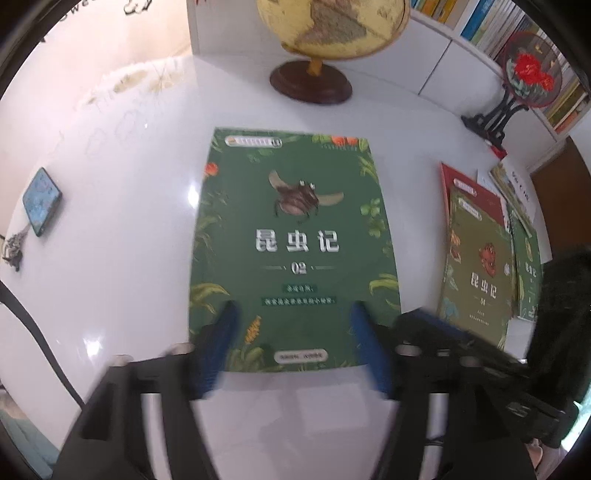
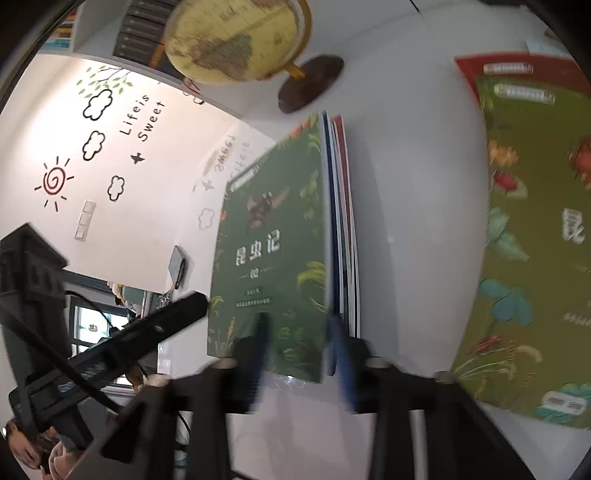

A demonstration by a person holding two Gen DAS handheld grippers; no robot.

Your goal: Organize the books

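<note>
Books lie in two lots on the white table (image 1: 110, 229): a green book (image 1: 295, 243) tops a neat stack in front of the globe (image 1: 328, 33), and a loose pile (image 1: 484, 258) of more books sits well apart to its right. Judging by this, the green book is freshly placed and the step in hand is the release. Next comes a reach to the loose pile for another book. The left gripper (image 1: 291, 325) hangs over the green book's near edge, jaws wide, holding nothing. The right gripper (image 2: 299, 343) stands about half open astride the stack's near corner, pads apparently clear of it.
</note>
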